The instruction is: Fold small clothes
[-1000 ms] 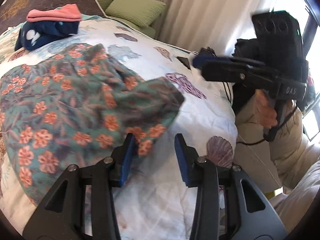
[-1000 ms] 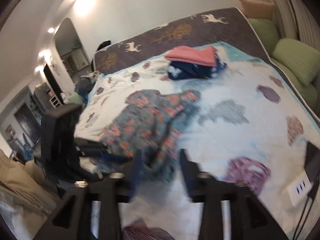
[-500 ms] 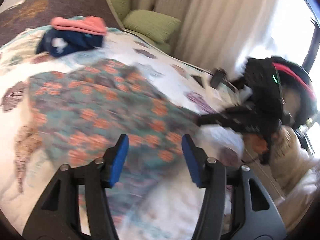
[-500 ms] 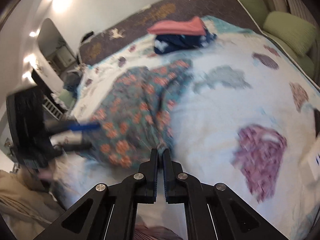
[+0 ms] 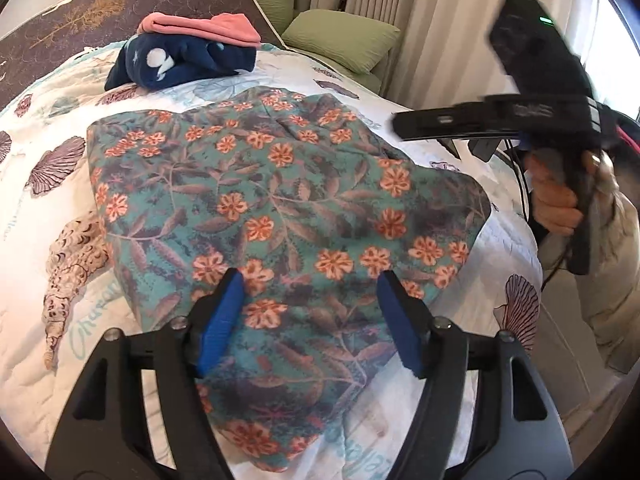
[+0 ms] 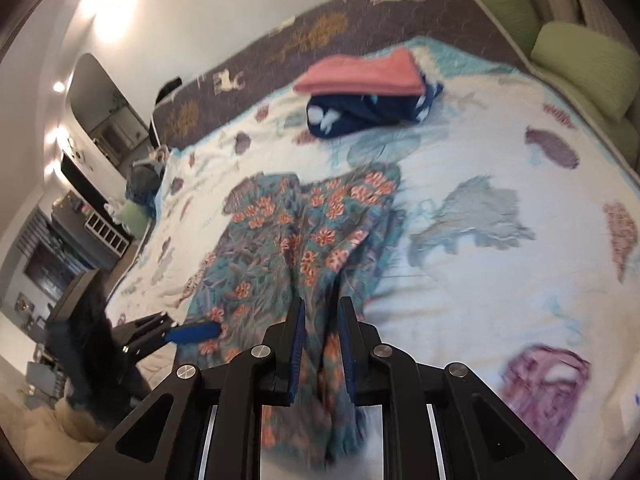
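Left wrist view: left gripper (image 5: 310, 294) wide open above floral garment (image 5: 280, 208); right gripper (image 6: 322, 324) narrowly parted astride its fold, just opening.

bare quilt (image 6: 500, 280) right of floral garment (image 6: 288, 240), folded stack (image 6: 368, 96) seemingly far behind

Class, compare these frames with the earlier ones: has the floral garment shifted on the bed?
Yes. The floral garment is now spread flatter and wider across the quilt, still short of the folded pile.
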Demonstrator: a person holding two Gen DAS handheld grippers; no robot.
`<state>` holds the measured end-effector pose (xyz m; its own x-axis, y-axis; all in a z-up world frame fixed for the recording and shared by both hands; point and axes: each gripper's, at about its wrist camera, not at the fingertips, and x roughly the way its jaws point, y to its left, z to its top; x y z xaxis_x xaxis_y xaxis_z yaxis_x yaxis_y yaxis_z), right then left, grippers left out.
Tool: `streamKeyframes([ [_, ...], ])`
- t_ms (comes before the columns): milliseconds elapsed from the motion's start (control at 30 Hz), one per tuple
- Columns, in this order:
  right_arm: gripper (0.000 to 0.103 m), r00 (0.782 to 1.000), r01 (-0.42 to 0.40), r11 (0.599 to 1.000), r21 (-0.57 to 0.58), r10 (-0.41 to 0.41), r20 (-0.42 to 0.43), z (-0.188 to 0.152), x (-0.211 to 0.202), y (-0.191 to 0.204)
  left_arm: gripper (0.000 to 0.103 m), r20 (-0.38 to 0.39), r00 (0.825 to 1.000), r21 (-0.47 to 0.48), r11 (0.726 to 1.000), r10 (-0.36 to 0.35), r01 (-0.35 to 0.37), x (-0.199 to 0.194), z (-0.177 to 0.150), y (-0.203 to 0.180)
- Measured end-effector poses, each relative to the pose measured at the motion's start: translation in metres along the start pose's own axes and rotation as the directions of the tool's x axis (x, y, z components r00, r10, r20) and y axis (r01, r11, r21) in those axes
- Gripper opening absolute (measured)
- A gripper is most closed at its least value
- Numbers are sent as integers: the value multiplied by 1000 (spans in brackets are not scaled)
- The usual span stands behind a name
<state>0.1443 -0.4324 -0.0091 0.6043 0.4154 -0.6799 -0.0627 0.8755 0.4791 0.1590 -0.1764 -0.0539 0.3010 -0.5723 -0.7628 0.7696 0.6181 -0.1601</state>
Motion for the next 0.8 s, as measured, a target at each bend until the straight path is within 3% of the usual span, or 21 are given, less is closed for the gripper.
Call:
streamKeyframes([
  [300,26,998,-21,996,90,25,-51,28,44,-14,70,30,998,-41,997,-57,58,-2,0,8],
  [333,24,999,-6,994,108,12,-50,33,50,-16,70,38,998,-39,997,-58,60,-2,-1,9],
  [367,10,999,-4,994,113,9,-50,36,53,-17,70,46,997,-38,997,-61,62,-3,-3,9],
  [400,3,999,4,993,118,1,-44,40,56,-17,70,53,997,-38,997,-63,65,-3,-4,9],
  [567,3,997,25,998,58,-29,73,62,39,0,70,76,995,-40,997,-69,72,-7,-8,9],
  [667,4,985,165,985,41,-166,40,65,51,-8,70,77,994,-56,995,-73,77,-10,-10,10],
  [733,7,982,187,980,64,-187,-6,54,57,-20,70,87,993,-63,995,-77,83,-12,-12,11],
  [800,7,980,191,976,106,-196,35,47,44,-30,70,89,993,-62,995,-76,82,-14,-12,12],
])
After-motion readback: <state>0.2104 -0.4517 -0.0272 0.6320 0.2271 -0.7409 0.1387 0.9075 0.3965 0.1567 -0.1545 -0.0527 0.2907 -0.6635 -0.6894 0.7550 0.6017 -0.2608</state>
